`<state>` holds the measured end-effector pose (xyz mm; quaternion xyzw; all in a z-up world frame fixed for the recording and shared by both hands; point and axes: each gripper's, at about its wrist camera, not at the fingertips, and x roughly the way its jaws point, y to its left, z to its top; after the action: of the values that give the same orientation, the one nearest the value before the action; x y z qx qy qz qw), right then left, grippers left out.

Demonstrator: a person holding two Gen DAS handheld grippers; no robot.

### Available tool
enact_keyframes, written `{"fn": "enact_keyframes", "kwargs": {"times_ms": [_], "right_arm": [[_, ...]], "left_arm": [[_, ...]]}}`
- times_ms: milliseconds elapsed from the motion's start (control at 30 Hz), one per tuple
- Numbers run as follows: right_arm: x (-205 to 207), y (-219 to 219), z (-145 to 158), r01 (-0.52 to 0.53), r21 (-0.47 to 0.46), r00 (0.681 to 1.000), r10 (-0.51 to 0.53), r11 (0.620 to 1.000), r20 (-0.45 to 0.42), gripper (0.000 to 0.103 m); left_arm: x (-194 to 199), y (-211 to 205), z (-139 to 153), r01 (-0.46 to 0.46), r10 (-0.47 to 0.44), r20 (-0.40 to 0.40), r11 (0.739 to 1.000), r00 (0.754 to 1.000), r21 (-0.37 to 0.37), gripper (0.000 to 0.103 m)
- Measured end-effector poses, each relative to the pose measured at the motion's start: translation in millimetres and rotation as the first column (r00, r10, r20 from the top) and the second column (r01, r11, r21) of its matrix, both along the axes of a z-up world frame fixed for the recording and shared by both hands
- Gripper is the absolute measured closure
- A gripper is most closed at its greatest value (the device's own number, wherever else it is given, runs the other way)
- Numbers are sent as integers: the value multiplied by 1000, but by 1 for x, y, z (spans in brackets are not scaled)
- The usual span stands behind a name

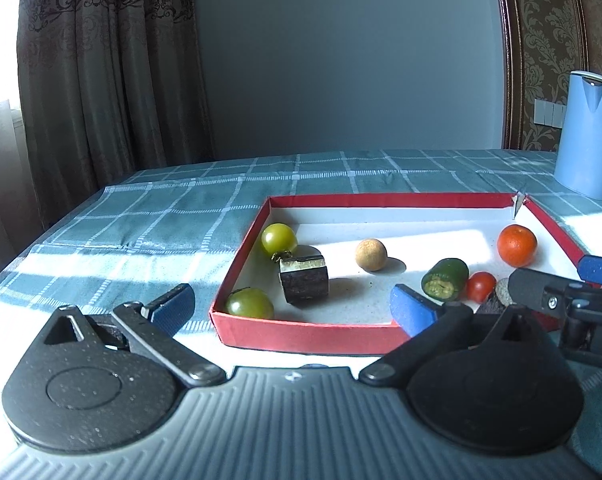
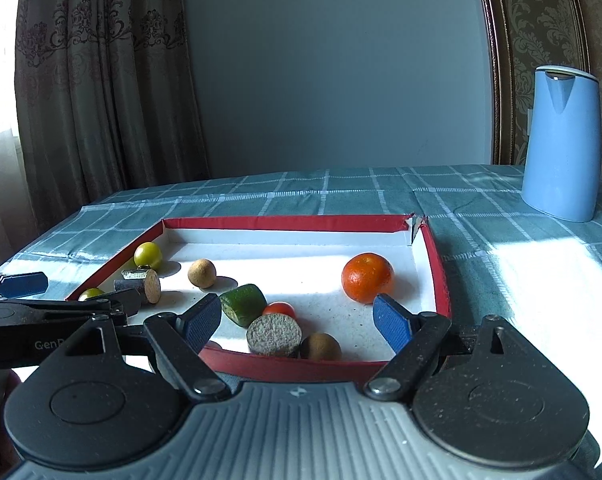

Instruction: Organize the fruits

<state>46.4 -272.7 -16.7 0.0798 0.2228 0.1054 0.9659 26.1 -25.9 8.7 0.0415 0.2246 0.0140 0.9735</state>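
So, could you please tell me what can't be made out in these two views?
- Left wrist view: the grey-topped piece beside the red cherry tomato is mostly hidden by the right hand-held gripper.
- Right wrist view: the near green tomato is half hidden by the left hand-held gripper's arm.
- Both views: the red tray near wall is partly covered.

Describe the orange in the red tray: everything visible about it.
The orange is round, bright orange with dimpled, glossy peel, apparently whole. It sits in sunlight on the white floor of the tray, near the right wall toward the far right corner, apart from the other pieces. Nothing touches it; neither gripper holds it.
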Motion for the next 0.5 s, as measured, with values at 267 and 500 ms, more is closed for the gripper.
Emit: {"fn": "enact_keyframes", "kwargs": {"times_ms": [267,500], "right_arm": [[-16,5,-9,-23,-37,999,22,999,-30,15],[-15,1,-12,6,-31,998,-8,999,-56,15]], "left_arm": [[-19,-6,-3,9,-10,7,1000,1000,15,0],[-17,-1,-3,4,-4,-7,1000,1000,-15,0]]}}
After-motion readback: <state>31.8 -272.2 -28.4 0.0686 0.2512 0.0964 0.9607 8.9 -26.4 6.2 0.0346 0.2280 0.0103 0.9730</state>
